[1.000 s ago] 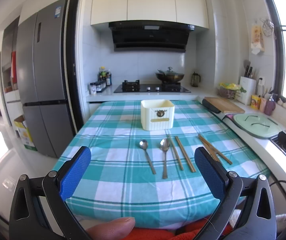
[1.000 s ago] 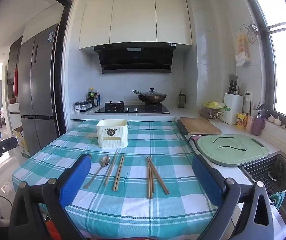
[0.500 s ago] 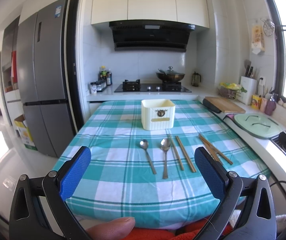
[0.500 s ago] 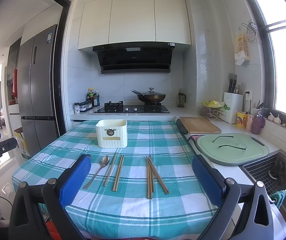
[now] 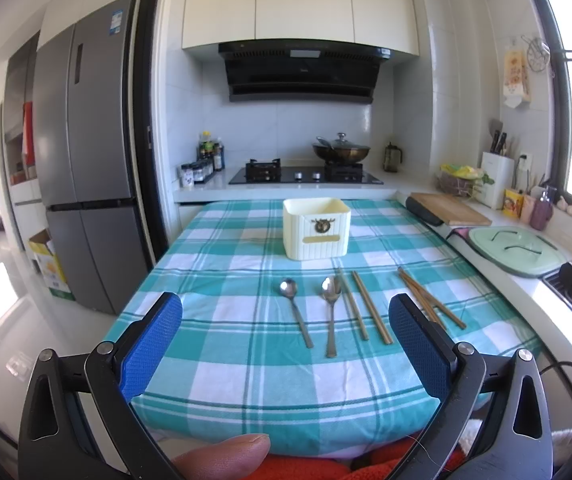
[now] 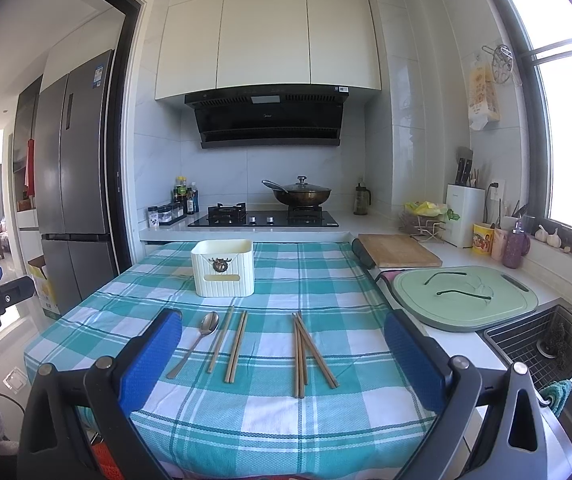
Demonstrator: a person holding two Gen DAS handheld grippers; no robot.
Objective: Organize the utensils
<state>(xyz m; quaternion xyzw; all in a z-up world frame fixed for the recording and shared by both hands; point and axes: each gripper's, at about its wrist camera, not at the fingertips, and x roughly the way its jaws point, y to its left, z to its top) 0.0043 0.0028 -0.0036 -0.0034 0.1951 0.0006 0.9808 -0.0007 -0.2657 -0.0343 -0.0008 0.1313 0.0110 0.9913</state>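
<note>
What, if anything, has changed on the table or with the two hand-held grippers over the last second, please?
Nothing visibly changed. Both spoons, the chopsticks and the cream utensil box lie where they were on the checked tablecloth. The left hand-held gripper and right hand-held gripper remain open, empty and short of the utensils, with only a slight camera drift.

Both wrist views look down the checked table [image 5: 222, 272] toward the stove [image 6: 264, 216] (right view from farther right).

Black plastic gripper frames [image 5: 286, 340] [image 6: 282, 344] with silver screws, textured blue pads [image 5: 152, 344] (bare thumb [image 5: 222, 456] below), black cable.
</note>
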